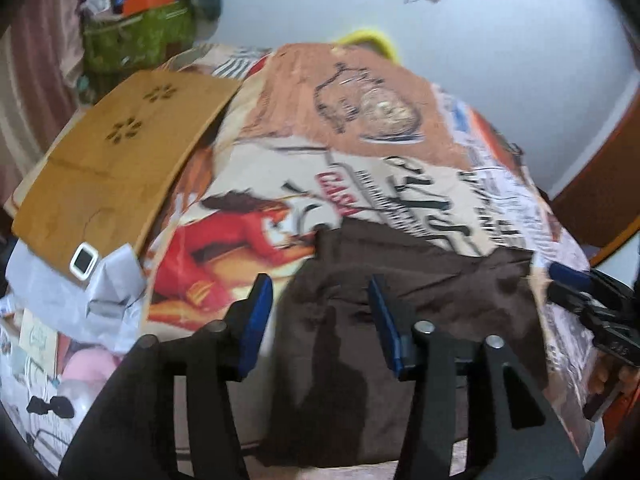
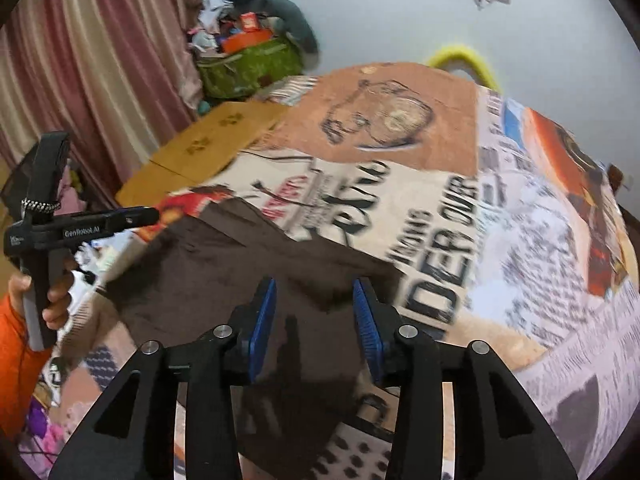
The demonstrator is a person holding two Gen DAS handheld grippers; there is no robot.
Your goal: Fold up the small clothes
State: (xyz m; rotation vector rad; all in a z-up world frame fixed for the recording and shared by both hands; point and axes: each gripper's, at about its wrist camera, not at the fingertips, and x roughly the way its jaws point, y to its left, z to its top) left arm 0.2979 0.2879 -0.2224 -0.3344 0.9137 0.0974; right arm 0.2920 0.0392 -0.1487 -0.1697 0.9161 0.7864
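Note:
A dark brown garment [image 1: 432,292] lies flat on a bed covered by a printed blanket [image 1: 360,120]. My left gripper [image 1: 319,284] hovers over the garment's left part, open, its blue pads apart with nothing between them. In the right wrist view the same brown garment [image 2: 208,264] spreads below my right gripper [image 2: 314,286], which is also open and empty above the cloth's right part. The left gripper [image 2: 136,216] shows at the left there, held by a hand [image 2: 56,300] in an orange sleeve. The right gripper [image 1: 576,284] shows at the left wrist view's right edge.
A wooden lap board [image 1: 112,160] rests on the bed's left side, with crumpled white paper [image 1: 80,292] beside it. A green bag [image 2: 252,64] full of clutter stands by the pink curtain [image 2: 92,64]. A yellow item [image 2: 464,56] peeks from behind the bed's far edge.

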